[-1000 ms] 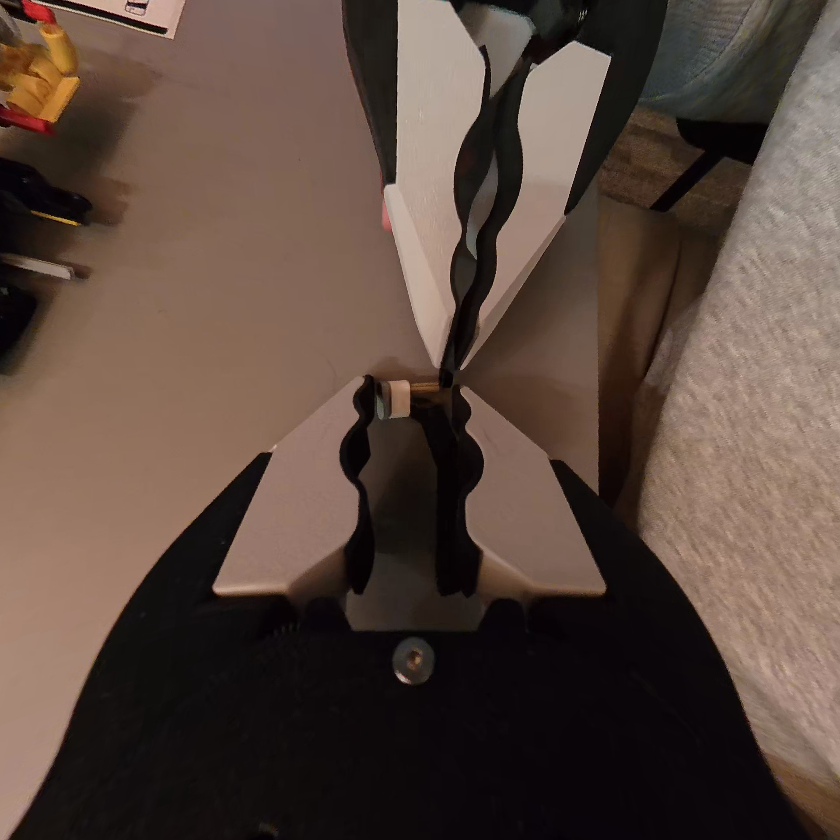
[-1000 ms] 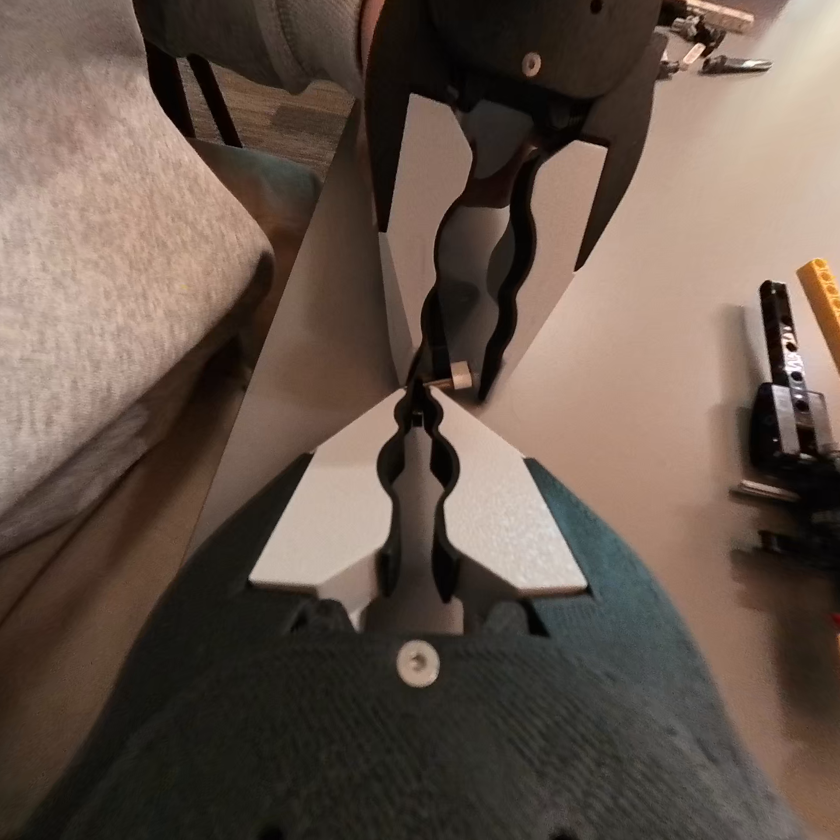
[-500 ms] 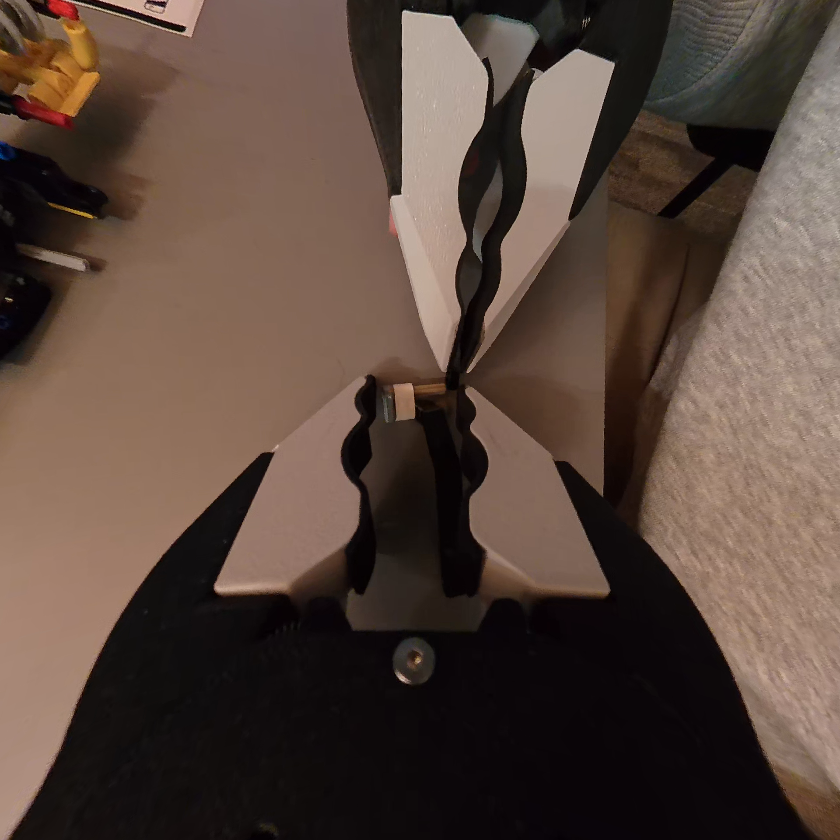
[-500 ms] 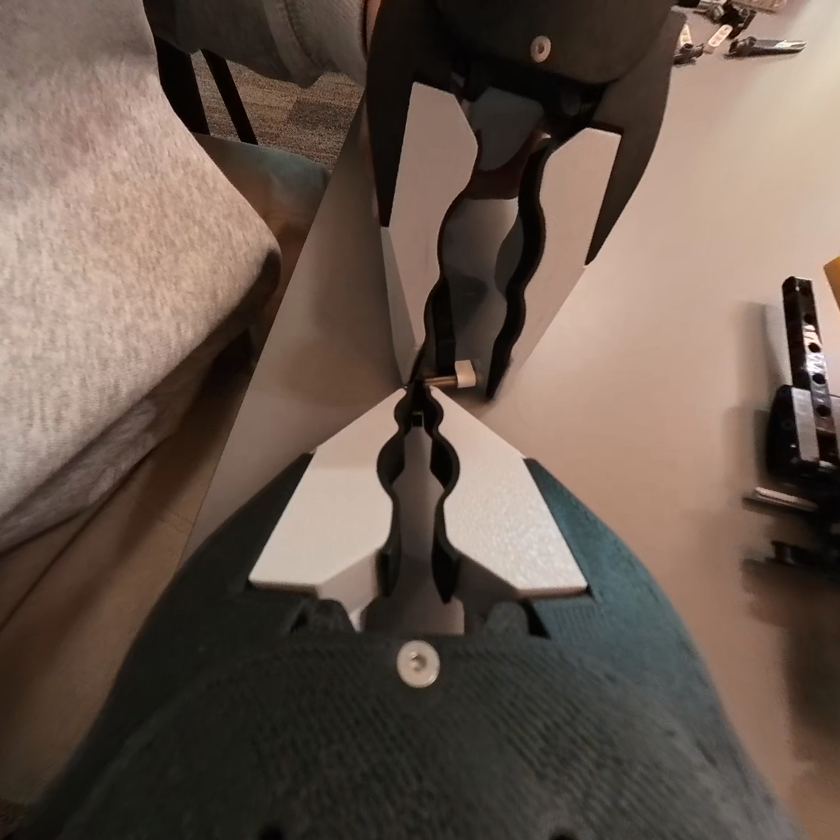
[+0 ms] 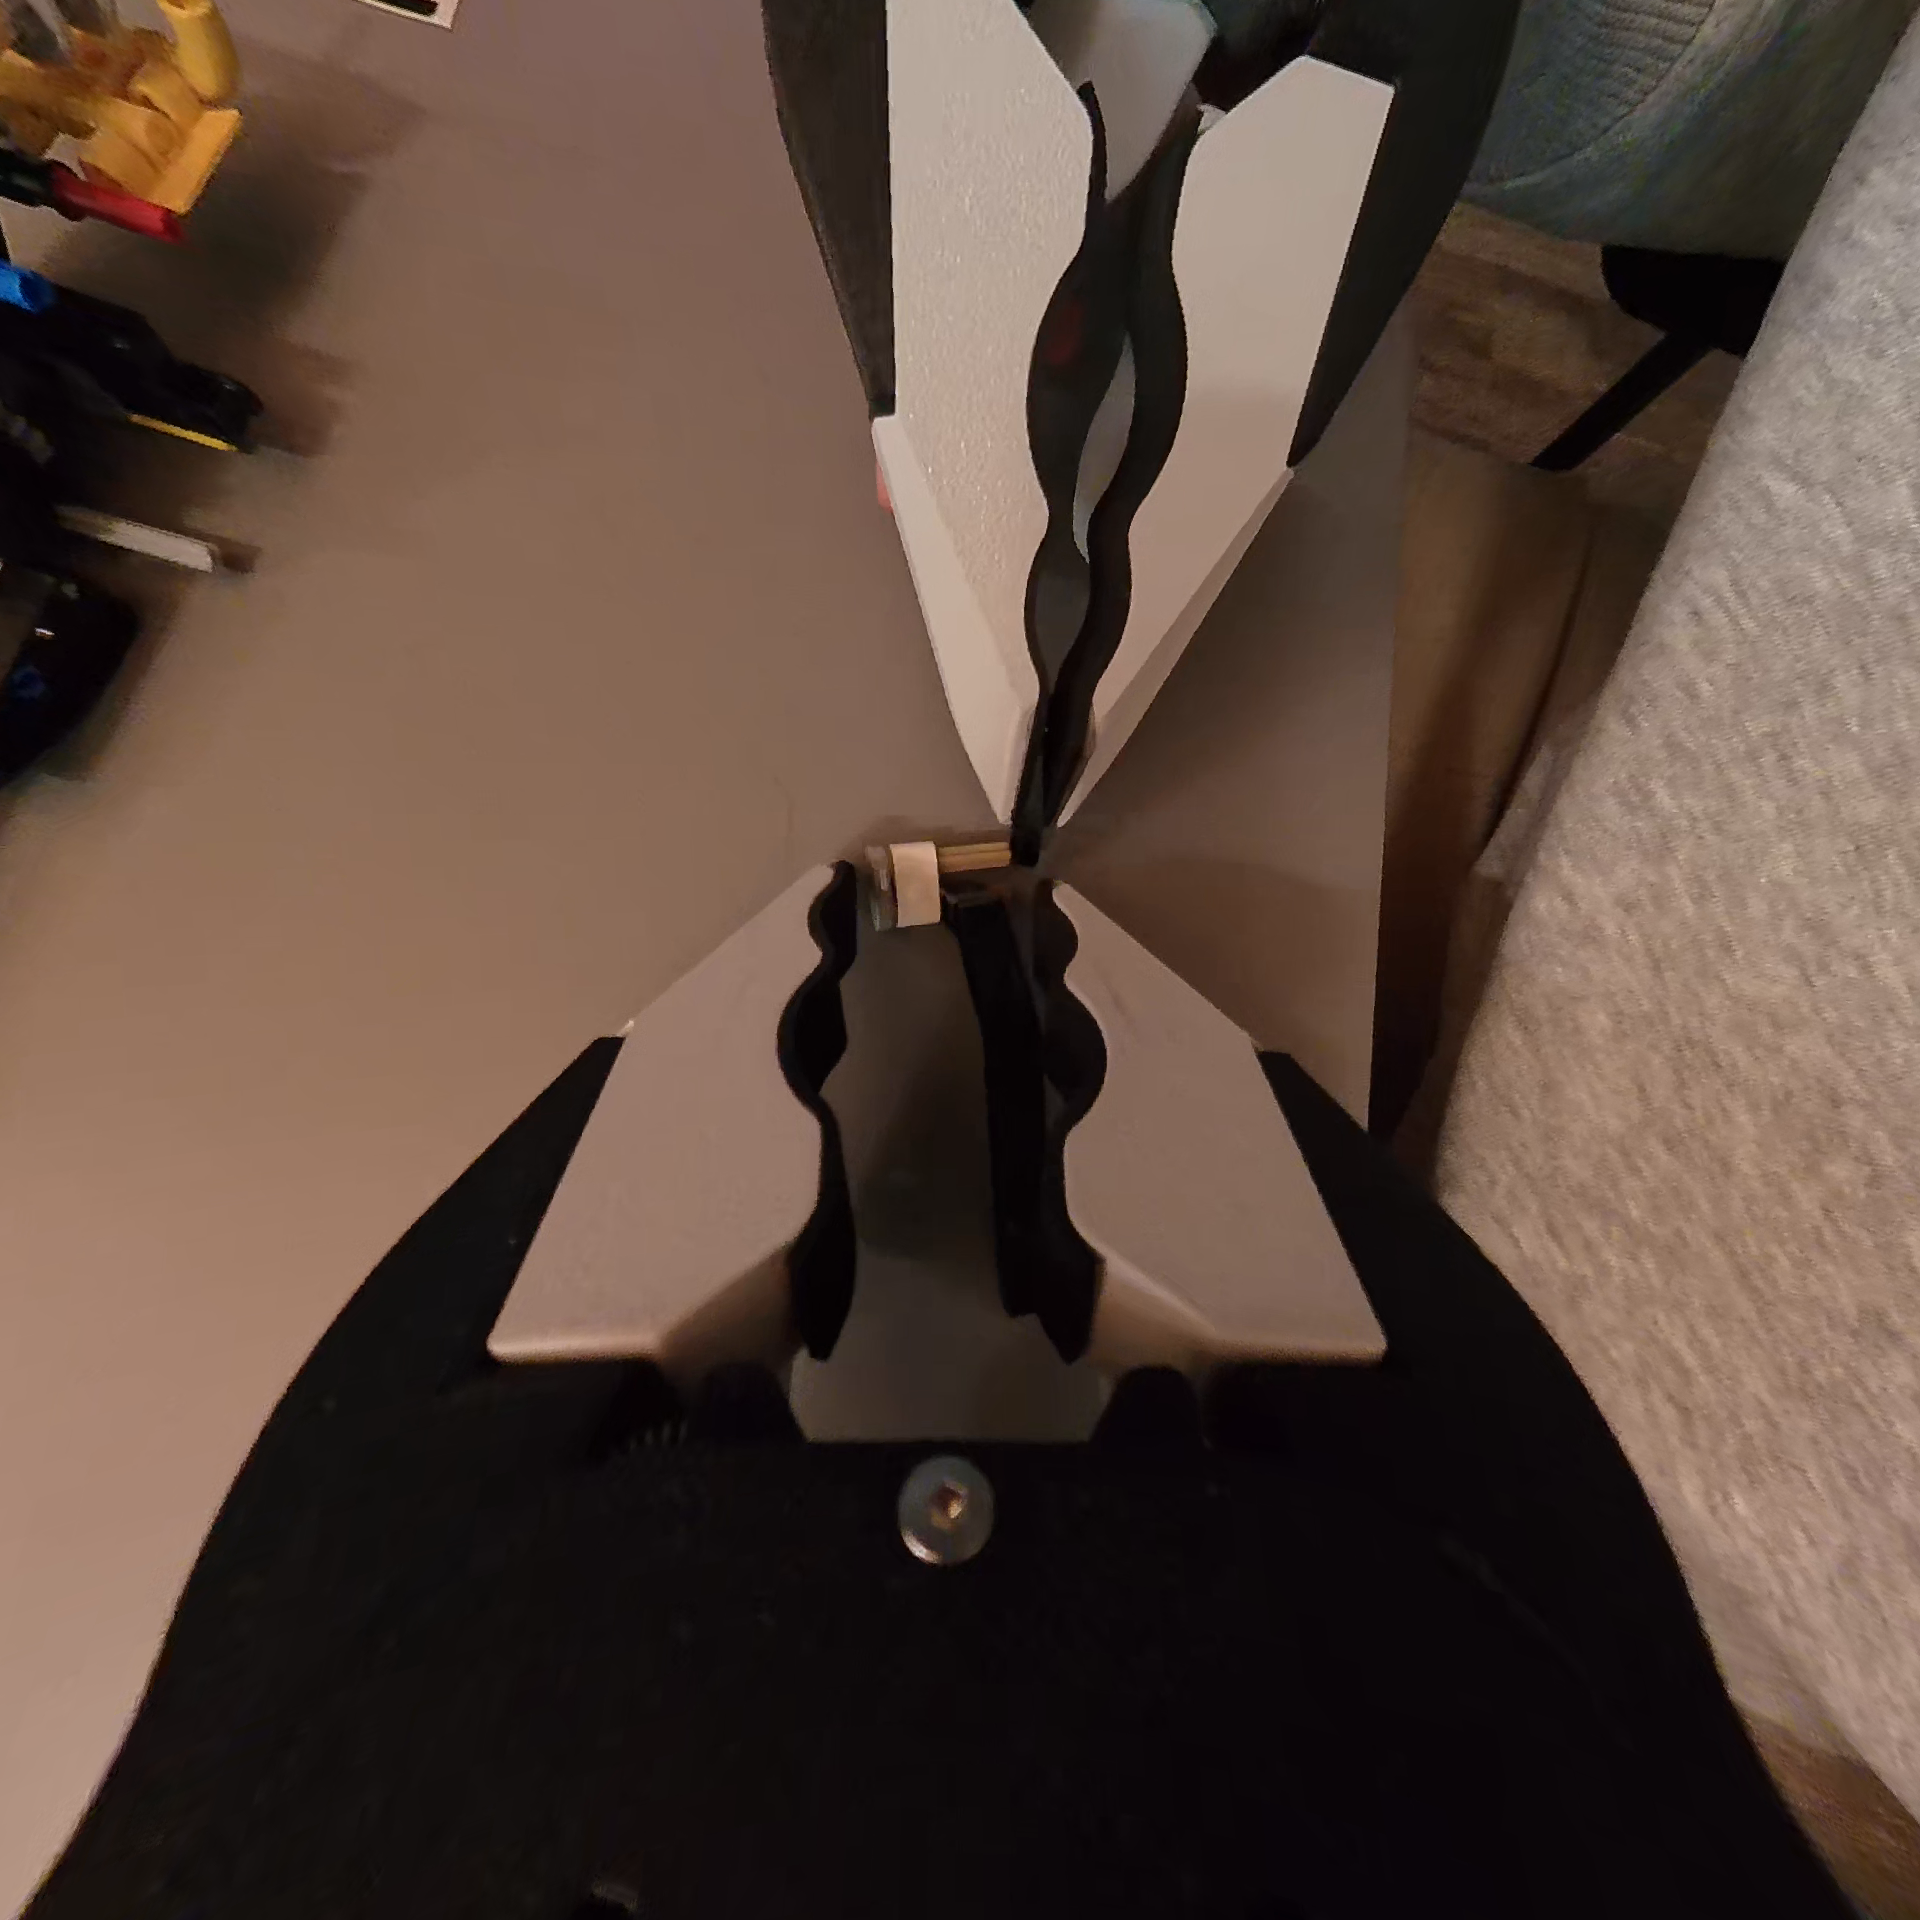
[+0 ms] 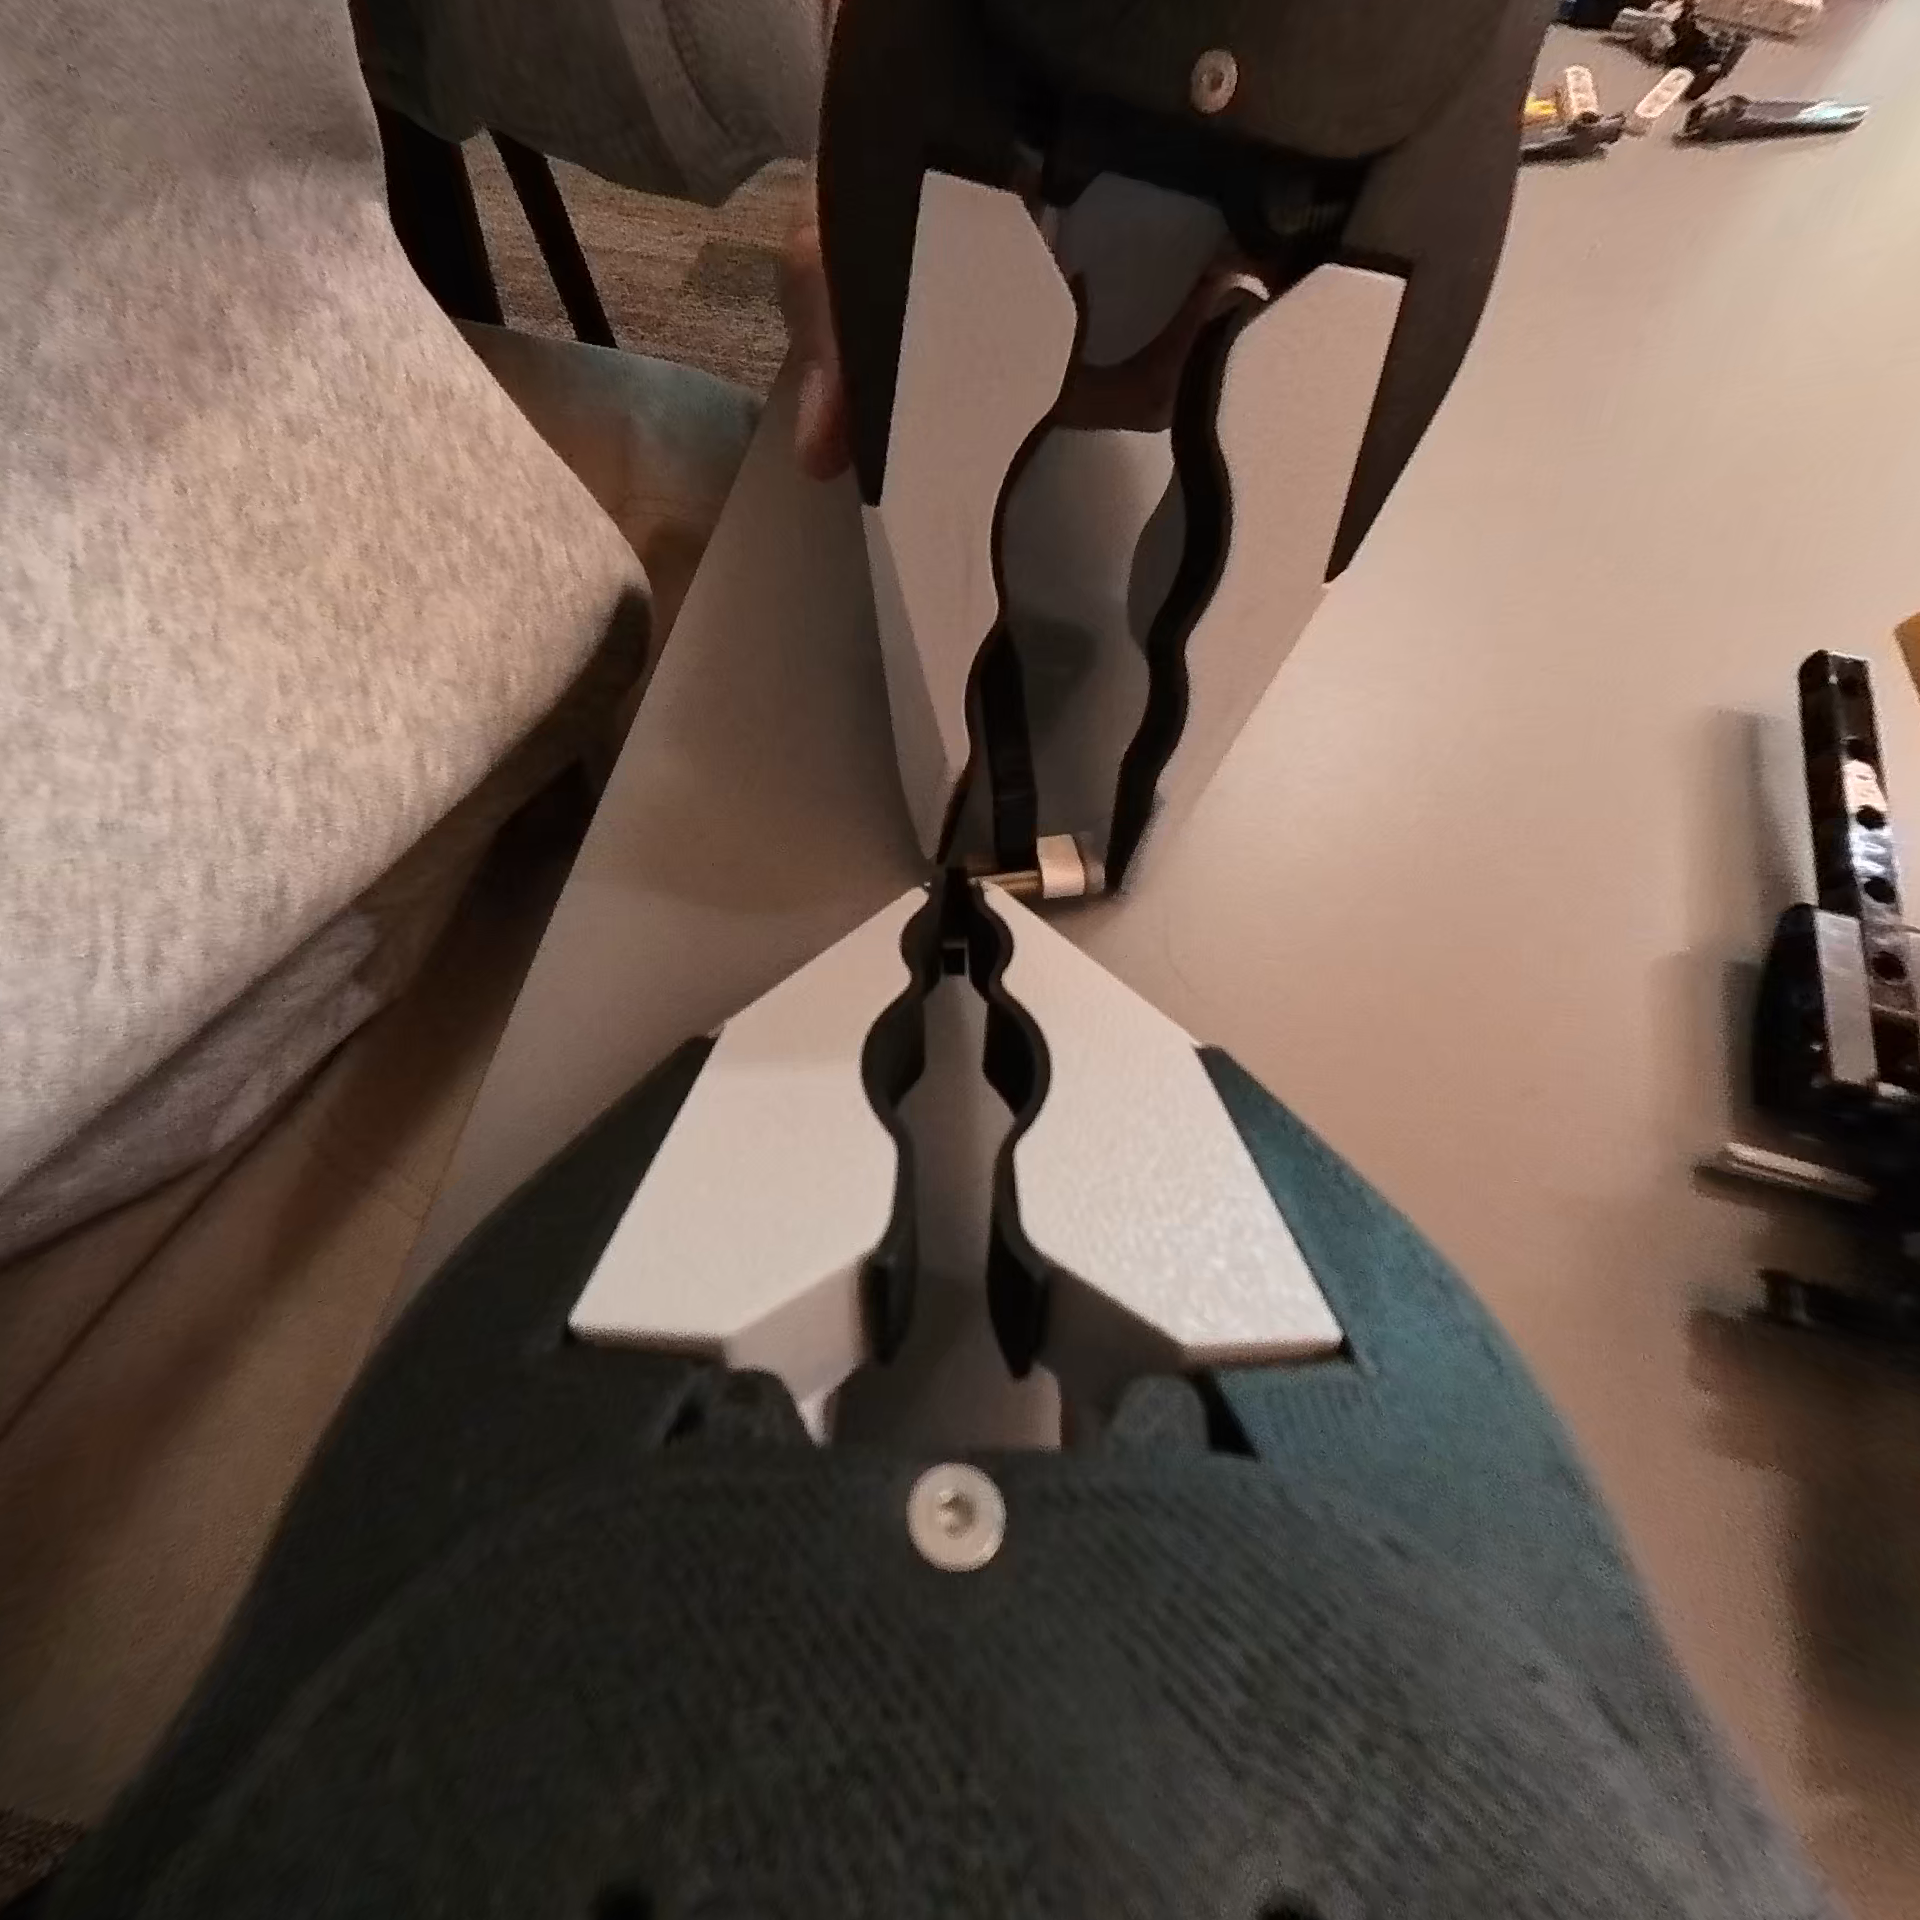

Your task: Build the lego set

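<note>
Both grippers meet tip to tip above the grey table's (image 5: 520, 675) edge. My left gripper (image 5: 951, 894) has its jaws a short way apart, shut on a small assembly: a white bush (image 5: 914, 883) on a tan pin (image 5: 977, 857), with a black strip (image 5: 1003, 1091) lying along its right finger. My right gripper (image 6: 951, 904) is shut on a small black piece (image 6: 951, 940) at its tips, which touches the tan pin's (image 6: 1003, 881) free end. The white bush (image 6: 1060, 868) shows beyond it. The right gripper (image 5: 1034, 821) comes in from the top of the left wrist view. The left gripper (image 6: 1029, 873) comes in from the top of the right wrist view.
A yellow lego build (image 5: 125, 114), a red piece (image 5: 114, 208) and black parts (image 5: 156, 395) lie at the table's left. A black holed beam (image 6: 1860, 831) and loose parts (image 6: 1662, 104) lie on the right. A person's grey sleeve (image 5: 1714, 831) is past the table edge.
Both grippers keep their grips and stay tip to tip. The pair has drifted slightly over the table, so the parts at the side have shifted in view.
</note>
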{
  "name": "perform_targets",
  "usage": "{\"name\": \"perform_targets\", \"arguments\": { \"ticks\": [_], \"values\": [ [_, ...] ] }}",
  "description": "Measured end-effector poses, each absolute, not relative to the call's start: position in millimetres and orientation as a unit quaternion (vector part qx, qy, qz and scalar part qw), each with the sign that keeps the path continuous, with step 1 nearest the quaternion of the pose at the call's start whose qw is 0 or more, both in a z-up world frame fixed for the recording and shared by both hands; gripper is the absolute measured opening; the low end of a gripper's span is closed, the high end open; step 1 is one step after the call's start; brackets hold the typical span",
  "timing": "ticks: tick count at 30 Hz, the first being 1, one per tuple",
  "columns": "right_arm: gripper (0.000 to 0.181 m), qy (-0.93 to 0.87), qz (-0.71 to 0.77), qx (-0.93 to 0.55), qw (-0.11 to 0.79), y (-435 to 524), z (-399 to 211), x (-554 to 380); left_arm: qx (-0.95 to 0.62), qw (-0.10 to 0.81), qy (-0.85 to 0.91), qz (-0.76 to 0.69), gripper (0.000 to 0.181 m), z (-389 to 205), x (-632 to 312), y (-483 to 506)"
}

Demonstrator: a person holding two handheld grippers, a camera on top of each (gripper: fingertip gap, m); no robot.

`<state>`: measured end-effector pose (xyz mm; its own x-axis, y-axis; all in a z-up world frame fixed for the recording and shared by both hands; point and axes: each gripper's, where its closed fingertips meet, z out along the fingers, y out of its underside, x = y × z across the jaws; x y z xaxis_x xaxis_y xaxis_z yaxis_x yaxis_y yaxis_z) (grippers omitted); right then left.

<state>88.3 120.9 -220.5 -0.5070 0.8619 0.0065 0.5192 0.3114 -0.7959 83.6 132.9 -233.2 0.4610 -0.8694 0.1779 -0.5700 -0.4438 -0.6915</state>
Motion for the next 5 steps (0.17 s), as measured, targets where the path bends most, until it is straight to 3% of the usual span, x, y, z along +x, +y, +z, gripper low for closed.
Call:
{"name": "perform_targets", "arguments": {
  "ticks": [1,5],
  "values": [
    [0.002,-0.779,0.385,-0.443,0.222,120.9,-220.5,88.3,-0.807,0.282,0.447,-0.264,0.030,-233.4,83.5,133.1],
    [0.002,-0.780,0.386,-0.442,0.217,120.8,-220.7,88.6,-0.800,0.289,0.466,-0.245,0.026,-235.2,83.1,133.4]
  ]
}}
